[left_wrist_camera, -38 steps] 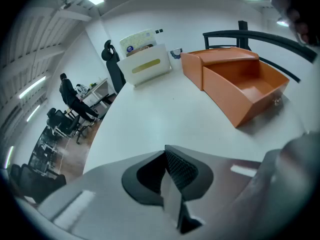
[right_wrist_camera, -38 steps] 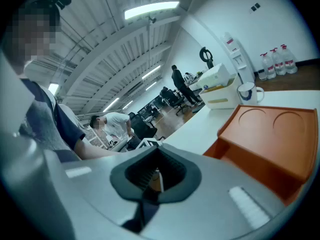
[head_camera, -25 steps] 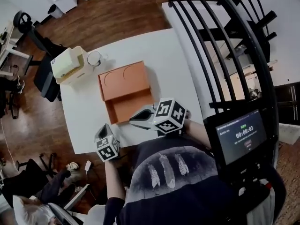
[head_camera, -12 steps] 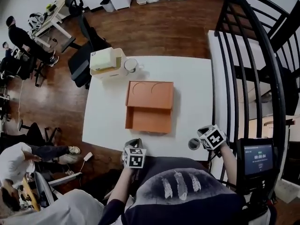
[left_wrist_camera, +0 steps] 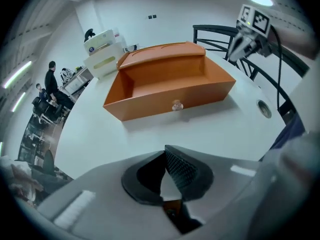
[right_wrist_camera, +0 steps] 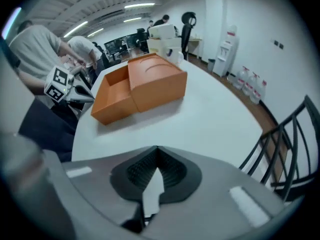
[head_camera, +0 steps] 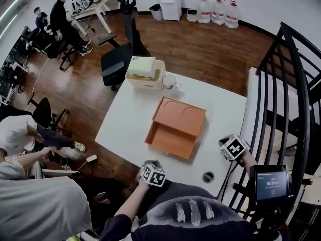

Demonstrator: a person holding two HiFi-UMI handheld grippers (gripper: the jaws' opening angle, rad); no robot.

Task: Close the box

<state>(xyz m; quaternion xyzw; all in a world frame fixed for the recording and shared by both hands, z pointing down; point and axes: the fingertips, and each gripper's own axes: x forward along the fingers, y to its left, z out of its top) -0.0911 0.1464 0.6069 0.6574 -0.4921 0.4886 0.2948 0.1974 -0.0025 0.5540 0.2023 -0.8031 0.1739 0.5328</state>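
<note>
An orange box (head_camera: 176,126) sits mid-table with its drawer (head_camera: 168,143) pulled out toward me. In the left gripper view the drawer front (left_wrist_camera: 172,101) with its small knob (left_wrist_camera: 176,105) faces the camera, a short way off. My left gripper (left_wrist_camera: 166,152) is shut and holds nothing; in the head view it (head_camera: 150,165) hovers at the table's near edge. My right gripper (right_wrist_camera: 157,152) is also shut and holds nothing, off the box's right side (head_camera: 225,141). From there the box (right_wrist_camera: 150,86) shows side-on.
A white table (head_camera: 220,109) carries a cream bin (head_camera: 145,72) and a mug (head_camera: 169,81) at its far edge, and a cable hole (head_camera: 208,176) near me. A black railing (head_camera: 296,84) runs along the right. Office chairs and people are at the left.
The head view has swung, so the box now lies at an angle. The left gripper has come round to face the drawer front. The right gripper has moved out to the box's right.
</note>
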